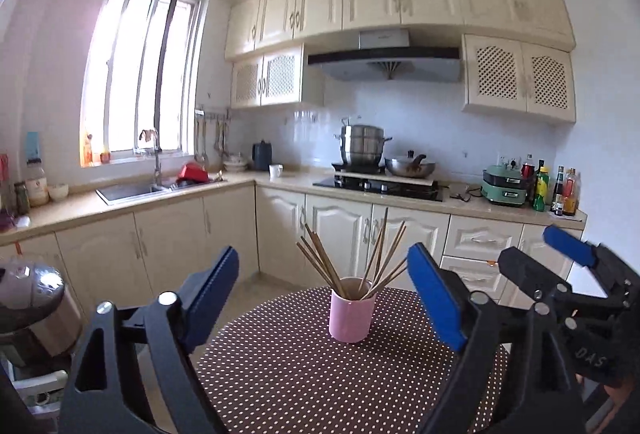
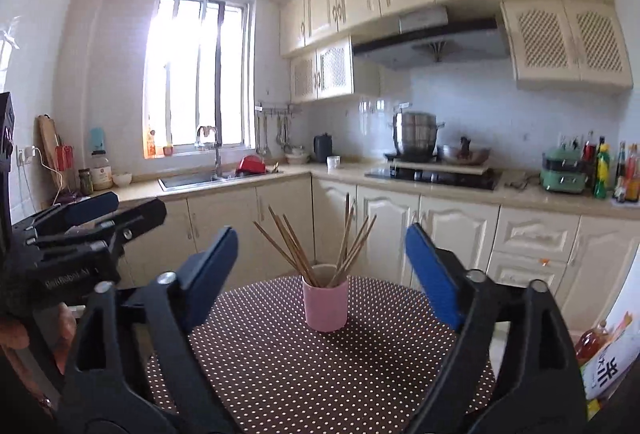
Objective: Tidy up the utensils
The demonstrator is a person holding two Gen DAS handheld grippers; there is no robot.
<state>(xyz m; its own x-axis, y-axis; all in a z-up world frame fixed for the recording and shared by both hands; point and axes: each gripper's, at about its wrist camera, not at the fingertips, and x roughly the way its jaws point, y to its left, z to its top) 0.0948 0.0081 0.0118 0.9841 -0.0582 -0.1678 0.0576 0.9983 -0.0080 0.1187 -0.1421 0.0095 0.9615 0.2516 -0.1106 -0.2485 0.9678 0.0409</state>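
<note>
Chopsticks stand fanned upward in upright pink cup; both grippers' jaws wide, empty.

The cup is plain pale pink, and the chopsticks in it are light brown. The tabletop wears a dark brown cloth patterned with small white dots. Each claw, left and right, has blue pads on black, perhaps matte, frames.

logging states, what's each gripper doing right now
left gripper: open, holding nothing
right gripper: open, holding nothing
</note>
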